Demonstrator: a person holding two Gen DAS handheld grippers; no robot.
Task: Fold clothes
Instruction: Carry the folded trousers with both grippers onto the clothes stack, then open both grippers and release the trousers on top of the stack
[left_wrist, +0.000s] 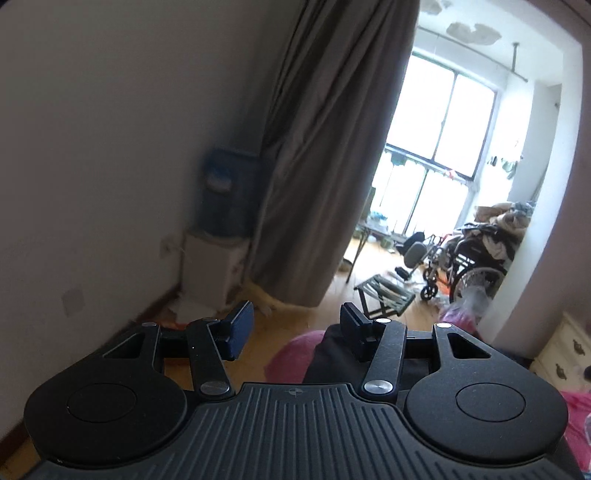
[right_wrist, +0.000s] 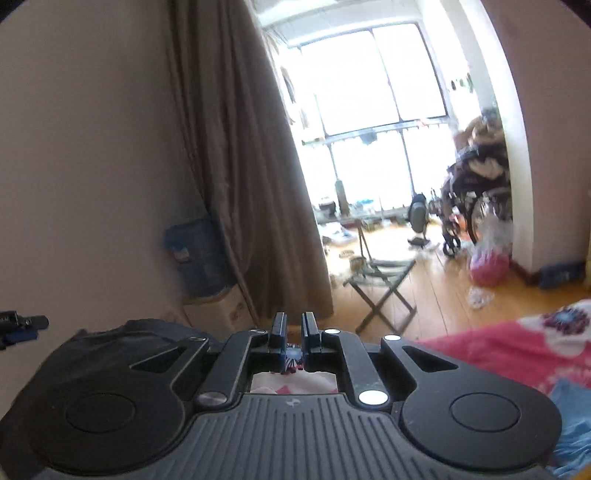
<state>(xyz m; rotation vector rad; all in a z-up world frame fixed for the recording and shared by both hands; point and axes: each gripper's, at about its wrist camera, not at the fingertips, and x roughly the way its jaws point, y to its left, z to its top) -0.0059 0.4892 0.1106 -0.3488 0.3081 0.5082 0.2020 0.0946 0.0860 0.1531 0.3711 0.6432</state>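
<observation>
Nearest our left wrist view, our left claw (left_wrist: 297, 330) gapes released above a dark grey cloth garment (left_wrist: 328, 356) on the pink floral bed (left_wrist: 291, 350), while our right claw (right_wrist: 294, 332) looks clenched, seemingly empty; next we probably must grasp an edge.

A bright multi-pane window (left_wrist: 439, 147) fills the far end of the room and washes the wooden floor (right_wrist: 436, 295) in daylight. Left of the window hangs a long grey-brown curtain (left_wrist: 325, 166) against a plain pale wall (left_wrist: 110, 147). A small folding stool (right_wrist: 380, 291) stands on the floor below the window, and a wheelchair (left_wrist: 465, 266) sits to the window's right.
</observation>
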